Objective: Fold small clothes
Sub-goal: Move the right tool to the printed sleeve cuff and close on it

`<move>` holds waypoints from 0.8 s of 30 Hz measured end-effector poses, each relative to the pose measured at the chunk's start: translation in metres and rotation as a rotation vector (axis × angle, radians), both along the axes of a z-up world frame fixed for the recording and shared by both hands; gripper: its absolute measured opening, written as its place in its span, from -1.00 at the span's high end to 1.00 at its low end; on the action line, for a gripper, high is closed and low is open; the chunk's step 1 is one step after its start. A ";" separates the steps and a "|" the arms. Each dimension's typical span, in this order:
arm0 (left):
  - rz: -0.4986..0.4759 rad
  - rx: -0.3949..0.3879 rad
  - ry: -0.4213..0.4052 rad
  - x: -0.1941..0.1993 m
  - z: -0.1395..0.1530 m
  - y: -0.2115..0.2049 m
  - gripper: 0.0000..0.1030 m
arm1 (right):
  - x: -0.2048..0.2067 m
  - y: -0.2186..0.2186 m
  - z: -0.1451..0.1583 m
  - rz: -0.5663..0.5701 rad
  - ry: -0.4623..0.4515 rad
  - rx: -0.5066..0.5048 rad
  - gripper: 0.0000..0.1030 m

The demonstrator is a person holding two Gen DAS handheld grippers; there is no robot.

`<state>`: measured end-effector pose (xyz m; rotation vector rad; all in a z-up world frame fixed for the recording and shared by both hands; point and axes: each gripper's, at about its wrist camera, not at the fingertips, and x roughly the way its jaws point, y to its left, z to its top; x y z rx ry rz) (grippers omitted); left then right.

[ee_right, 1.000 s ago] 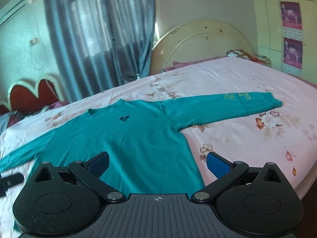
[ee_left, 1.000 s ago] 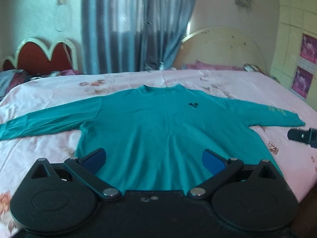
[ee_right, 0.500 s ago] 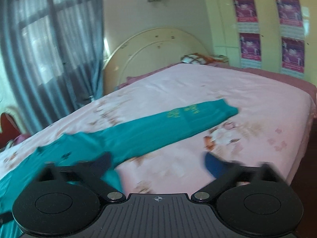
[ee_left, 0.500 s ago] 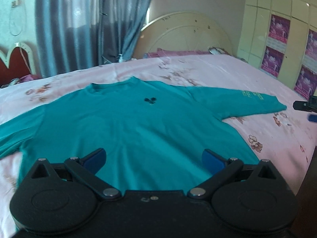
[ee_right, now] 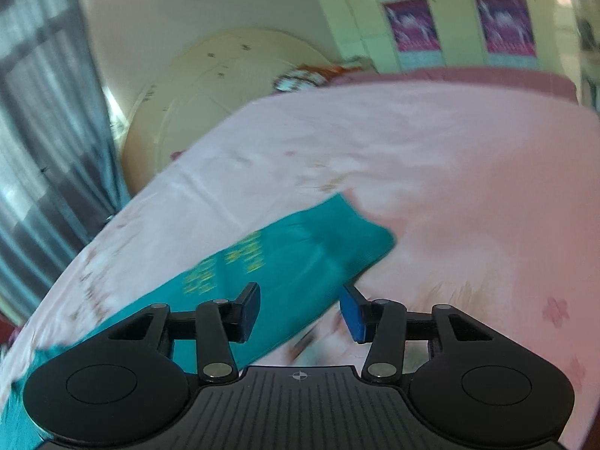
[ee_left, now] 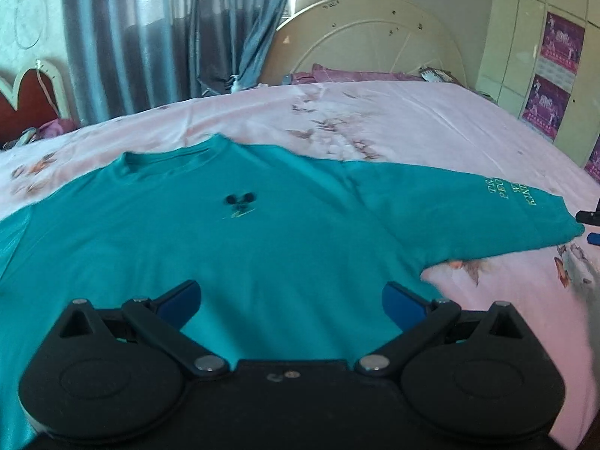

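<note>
Right gripper (ee_right: 300, 309) closing over sleeve cuff (ee_right: 337, 247); left gripper (ee_left: 290, 298) wide, empty.

Daylight through curtains (ee_left: 168, 37); right view motion-blurred, fisheye edges bowed.

The left wrist view looks forward and down from low over the teal shirt (ee_left: 243, 247), toward the headboard (ee_left: 367, 37). The right wrist view, blurred and tilted, sits close over its printed sleeve (ee_right: 285, 262), which both views share.
</note>
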<state>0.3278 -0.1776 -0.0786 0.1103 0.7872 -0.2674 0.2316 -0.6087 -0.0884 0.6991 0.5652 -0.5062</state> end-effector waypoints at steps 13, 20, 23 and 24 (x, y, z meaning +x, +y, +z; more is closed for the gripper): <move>0.010 0.034 0.088 0.035 -0.018 -0.055 -0.99 | -0.011 -0.053 -0.045 -0.022 -0.167 0.276 0.73; 0.003 0.046 0.077 0.040 -0.013 -0.066 -0.99 | -0.014 -0.061 -0.044 -0.008 -0.174 0.315 0.77; -0.003 0.047 0.075 0.041 -0.013 -0.068 -0.99 | -0.011 -0.056 -0.049 0.009 -0.185 0.409 0.77; -0.003 0.051 0.075 0.041 -0.013 -0.069 -0.99 | -0.010 -0.050 -0.051 0.019 -0.187 0.435 0.77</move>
